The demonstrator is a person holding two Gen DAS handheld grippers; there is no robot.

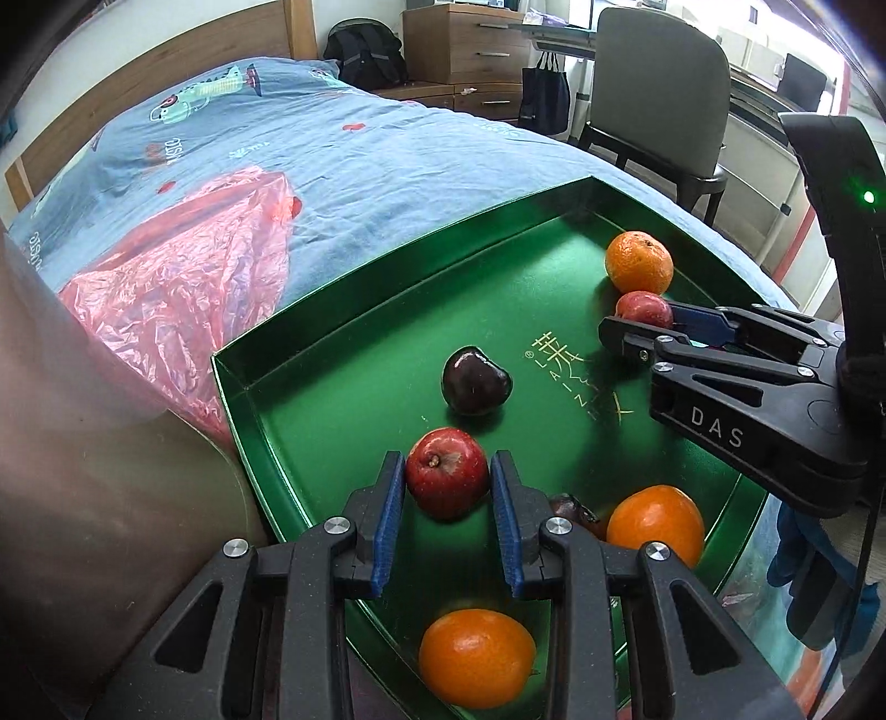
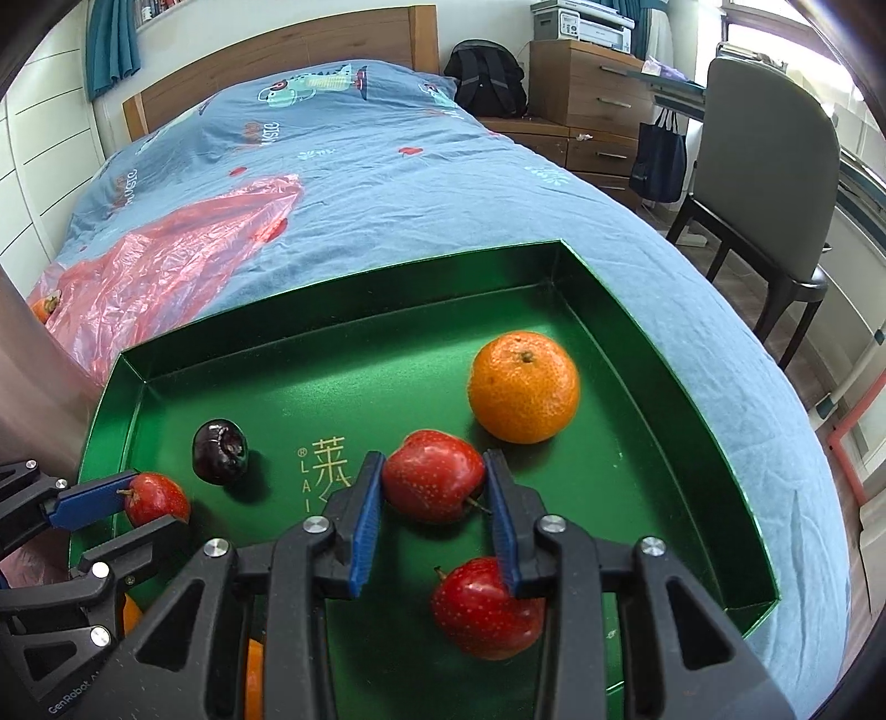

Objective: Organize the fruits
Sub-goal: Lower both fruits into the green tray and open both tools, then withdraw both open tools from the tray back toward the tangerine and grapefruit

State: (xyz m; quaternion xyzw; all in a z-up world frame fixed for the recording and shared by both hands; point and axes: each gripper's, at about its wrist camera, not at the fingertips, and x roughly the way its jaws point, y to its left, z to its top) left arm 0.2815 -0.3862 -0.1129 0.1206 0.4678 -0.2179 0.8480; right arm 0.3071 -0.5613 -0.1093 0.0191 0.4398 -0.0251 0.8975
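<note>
Barely started: left gripper [image 1: 447, 487] clamps a red fruit [image 1: 447, 472] lower centre, right gripper [image 2: 433, 493] clamps another [image 2: 433, 476] mid-frame, oranges [image 2: 524, 386] and dark fruit [image 1: 475, 380] lie scattered in green tray [image 2: 343, 288] (unsorted).

Far ahead of the tongs stands a wooden headboard [image 2: 288, 55] at the end of a bed with a blue cover [image 2: 387, 183]. A black backpack [image 2: 487, 69] sits beside brown drawers [image 2: 587, 105]. Off to the right is a grey chair [image 2: 769, 177]. Teal curtains [image 2: 113, 44] hang up on the left.
</note>
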